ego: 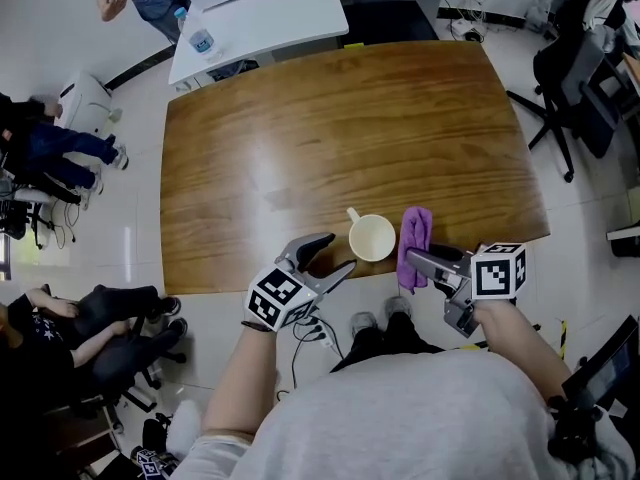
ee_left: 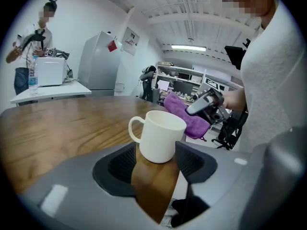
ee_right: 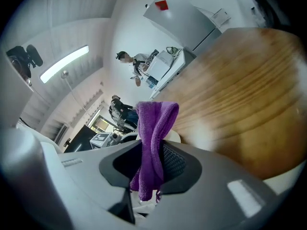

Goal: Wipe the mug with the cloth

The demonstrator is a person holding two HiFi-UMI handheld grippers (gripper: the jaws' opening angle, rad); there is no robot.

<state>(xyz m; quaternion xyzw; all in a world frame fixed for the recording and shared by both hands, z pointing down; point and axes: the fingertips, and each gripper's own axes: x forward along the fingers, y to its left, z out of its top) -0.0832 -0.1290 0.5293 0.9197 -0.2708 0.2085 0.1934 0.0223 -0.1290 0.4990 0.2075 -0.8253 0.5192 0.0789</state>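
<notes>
A cream mug [ego: 371,236] stands upright near the front edge of the wooden table [ego: 330,128], handle toward the far side. My left gripper [ego: 340,252] is open, its fingertips just at the mug's left side. In the left gripper view the mug [ee_left: 160,137] sits between the tips of my left gripper [ee_left: 156,159], which do not visibly press on it. My right gripper [ego: 420,260] is shut on a purple cloth [ego: 413,238], held up just right of the mug. The cloth [ee_right: 153,128] hangs folded through the jaws of my right gripper [ee_right: 151,164].
A white desk [ego: 260,13] with a water bottle [ego: 200,40] stands beyond the far-left corner. An office chair [ego: 570,78] is at the right. People sit on the left [ego: 70,148]. The table's front edge runs just before the mug.
</notes>
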